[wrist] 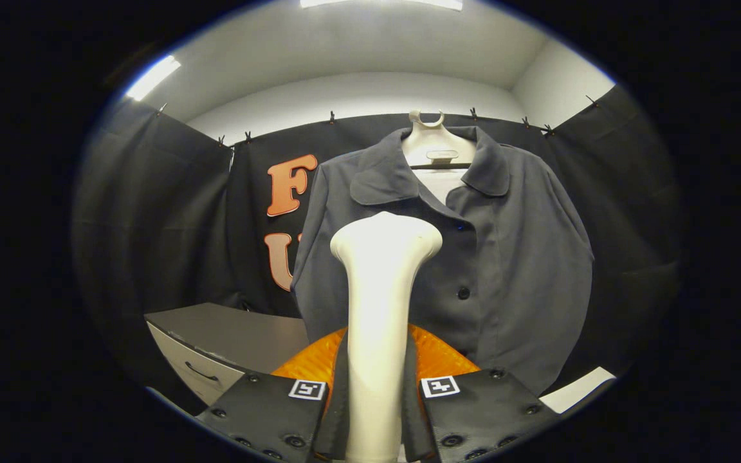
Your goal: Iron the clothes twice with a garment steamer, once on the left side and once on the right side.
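Observation:
A dark grey buttoned shirt (pixel 512 257) hangs on a white hanger (pixel 436 145) against the booth's black wall. A white garment steamer (pixel 380 302) stands upright between my fingers, its wide head up in front of the shirt's left chest. My gripper (pixel 375 411) is shut on the steamer's handle, both fingers pressing its sides. An orange part of the steamer (pixel 438 357) shows just behind the fingers. I cannot tell whether the steamer's head touches the cloth.
A grey cabinet with a drawer handle (pixel 216 350) stands low to the left of the shirt. A white sheet (pixel 579 389) lies low to the right. Black cloth closes in the booth on the back and both sides.

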`<move>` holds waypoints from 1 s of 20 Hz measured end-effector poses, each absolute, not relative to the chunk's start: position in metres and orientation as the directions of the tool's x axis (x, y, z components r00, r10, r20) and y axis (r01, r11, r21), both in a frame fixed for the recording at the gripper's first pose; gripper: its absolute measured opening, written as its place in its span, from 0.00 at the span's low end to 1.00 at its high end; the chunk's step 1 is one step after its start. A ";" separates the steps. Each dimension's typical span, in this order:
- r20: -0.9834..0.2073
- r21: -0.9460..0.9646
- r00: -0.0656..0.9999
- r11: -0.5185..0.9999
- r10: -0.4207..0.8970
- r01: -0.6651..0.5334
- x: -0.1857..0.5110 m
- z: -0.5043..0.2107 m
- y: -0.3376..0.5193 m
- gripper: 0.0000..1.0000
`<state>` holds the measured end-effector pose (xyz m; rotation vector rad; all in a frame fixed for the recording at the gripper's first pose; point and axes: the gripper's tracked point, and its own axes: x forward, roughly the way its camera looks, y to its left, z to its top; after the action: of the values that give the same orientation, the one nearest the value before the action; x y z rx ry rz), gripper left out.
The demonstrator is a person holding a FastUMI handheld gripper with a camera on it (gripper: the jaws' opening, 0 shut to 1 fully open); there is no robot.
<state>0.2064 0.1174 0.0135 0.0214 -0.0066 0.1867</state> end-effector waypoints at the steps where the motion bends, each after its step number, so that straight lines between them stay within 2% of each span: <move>1: 0.004 0.020 0.983 0.983 0.183 -0.183 0.211 0.011 0.117 0.40; 8: -0.006 -0.004 0.983 0.983 0.183 -0.183 0.219 -0.003 0.116 0.40; 20: -0.062 0.012 0.982 0.984 0.179 -0.178 0.190 -0.060 0.110 0.40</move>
<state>0.1896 0.1097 -0.0603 0.0061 0.0627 0.1794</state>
